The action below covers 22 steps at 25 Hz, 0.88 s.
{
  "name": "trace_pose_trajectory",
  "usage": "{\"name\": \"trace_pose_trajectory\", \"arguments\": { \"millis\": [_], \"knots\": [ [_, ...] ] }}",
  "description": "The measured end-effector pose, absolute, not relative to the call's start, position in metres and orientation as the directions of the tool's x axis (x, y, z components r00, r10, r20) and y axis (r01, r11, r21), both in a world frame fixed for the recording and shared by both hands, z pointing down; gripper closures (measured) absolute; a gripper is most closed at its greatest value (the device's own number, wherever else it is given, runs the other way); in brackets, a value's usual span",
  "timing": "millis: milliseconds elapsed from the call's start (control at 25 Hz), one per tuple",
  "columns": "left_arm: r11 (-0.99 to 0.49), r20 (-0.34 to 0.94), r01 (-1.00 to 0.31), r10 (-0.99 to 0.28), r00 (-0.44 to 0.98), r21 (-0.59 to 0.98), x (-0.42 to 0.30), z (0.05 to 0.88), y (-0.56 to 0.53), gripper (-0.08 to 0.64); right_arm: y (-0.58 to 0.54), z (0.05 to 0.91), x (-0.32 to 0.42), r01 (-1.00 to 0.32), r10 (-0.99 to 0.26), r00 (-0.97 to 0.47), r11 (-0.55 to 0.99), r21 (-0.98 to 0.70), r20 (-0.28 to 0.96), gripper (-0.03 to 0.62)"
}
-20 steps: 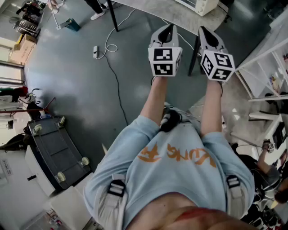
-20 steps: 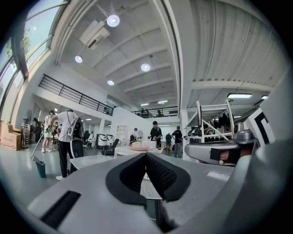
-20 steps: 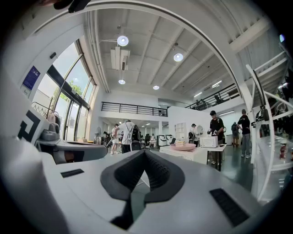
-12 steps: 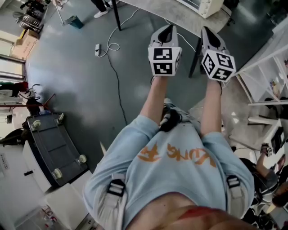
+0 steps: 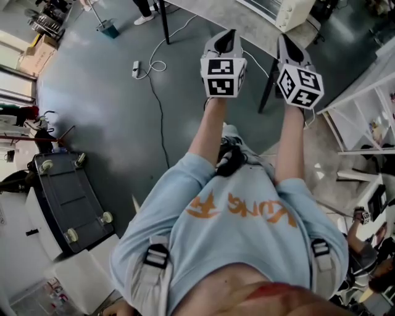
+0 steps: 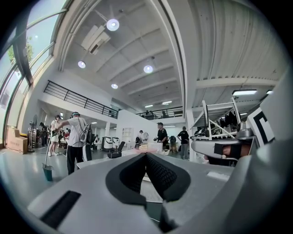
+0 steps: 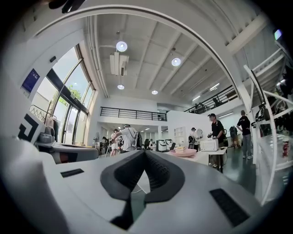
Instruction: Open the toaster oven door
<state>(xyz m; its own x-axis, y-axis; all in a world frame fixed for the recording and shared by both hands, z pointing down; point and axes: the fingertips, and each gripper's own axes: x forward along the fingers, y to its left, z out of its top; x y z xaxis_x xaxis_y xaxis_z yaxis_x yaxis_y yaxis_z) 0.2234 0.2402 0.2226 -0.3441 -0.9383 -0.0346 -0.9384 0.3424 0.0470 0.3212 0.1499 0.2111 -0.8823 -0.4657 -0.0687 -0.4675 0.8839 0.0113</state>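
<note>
Both grippers are held out level in front of the person, side by side, above the grey floor. My left gripper is shut with nothing in it; its pads meet in the left gripper view. My right gripper is also shut and empty, and its pads touch in the right gripper view. A white toaster oven stands on a table at the top edge of the head view, well beyond the grippers. In the right gripper view it is a small white box on a far table, right of centre.
A black table leg stands ahead on the left. A power strip and its cable lie on the floor. A wheeled cart is at the left and white shelving at the right. Several people stand in the hall.
The head view has drifted: the cart and floor cable slid toward the left, and more of the table with the toaster oven shows at the top. Both grippers stay shut, side by side.
</note>
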Motion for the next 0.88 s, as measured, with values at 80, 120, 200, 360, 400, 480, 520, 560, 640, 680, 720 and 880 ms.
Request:
{"name": "trace_pose_trajectory", "arguments": {
  "millis": [80, 120, 200, 360, 400, 480, 520, 560, 640, 680, 720, 880],
  "knots": [
    [0.343, -0.042, -0.939, -0.938, -0.344, 0.038, 0.218, 0.219, 0.234, 0.558, 0.141, 0.208, 0.319, -0.473, -0.47, -0.879, 0.881, 0.013, -0.079, 0.593],
    [0.342, -0.048, -0.939, -0.938, -0.343, 0.034, 0.214, 0.217, 0.23, 0.558, 0.136, 0.206, 0.317, -0.475, -0.473, -0.877, 0.88, 0.016, -0.084, 0.594],
    [0.34, -0.059, -0.94, -0.938, -0.341, 0.029, 0.205, 0.214, 0.22, 0.558, 0.126, 0.203, 0.313, -0.48, -0.477, -0.874, 0.877, 0.019, -0.096, 0.594],
    [0.33, -0.087, -0.944, -0.94, -0.329, 0.009, 0.184, 0.215, 0.2, 0.558, 0.102, 0.203, 0.299, -0.489, -0.483, -0.866, 0.872, 0.017, -0.128, 0.594],
    [0.326, -0.098, -0.945, -0.941, -0.325, 0.005, 0.177, 0.215, 0.192, 0.558, 0.093, 0.203, 0.293, -0.492, -0.485, -0.863, 0.871, 0.018, -0.139, 0.594],
    [0.316, -0.115, -0.949, -0.943, -0.313, -0.002, 0.158, 0.217, 0.173, 0.558, 0.073, 0.206, 0.276, -0.5, -0.491, -0.857, 0.866, 0.017, -0.156, 0.594],
    [0.308, -0.12, -0.951, -0.944, -0.306, -0.003, 0.148, 0.218, 0.164, 0.558, 0.062, 0.207, 0.266, -0.505, -0.496, -0.853, 0.863, 0.012, -0.161, 0.594],
    [0.301, -0.121, -0.954, -0.947, -0.298, -0.001, 0.137, 0.219, 0.154, 0.558, 0.052, 0.209, 0.254, -0.51, -0.502, -0.849, 0.86, 0.005, -0.165, 0.594],
    [0.288, -0.115, -0.958, -0.951, -0.287, 0.009, 0.113, 0.221, 0.132, 0.558, 0.031, 0.209, 0.23, -0.519, -0.512, -0.842, 0.855, -0.005, -0.168, 0.594],
    [0.283, -0.112, -0.959, -0.952, -0.283, 0.016, 0.099, 0.222, 0.12, 0.558, 0.02, 0.209, 0.217, -0.523, -0.516, -0.84, 0.852, -0.006, -0.167, 0.594],
    [0.28, -0.108, -0.96, -0.954, -0.281, 0.026, 0.086, 0.223, 0.108, 0.558, 0.009, 0.21, 0.203, -0.526, -0.52, -0.838, 0.85, -0.005, -0.163, 0.594],
    [0.257, -0.081, -0.963, -0.961, -0.263, 0.075, 0.038, 0.233, 0.057, 0.558, -0.033, 0.223, 0.155, -0.537, -0.533, -0.838, 0.844, 0.005, -0.116, 0.594]
  ]
}}
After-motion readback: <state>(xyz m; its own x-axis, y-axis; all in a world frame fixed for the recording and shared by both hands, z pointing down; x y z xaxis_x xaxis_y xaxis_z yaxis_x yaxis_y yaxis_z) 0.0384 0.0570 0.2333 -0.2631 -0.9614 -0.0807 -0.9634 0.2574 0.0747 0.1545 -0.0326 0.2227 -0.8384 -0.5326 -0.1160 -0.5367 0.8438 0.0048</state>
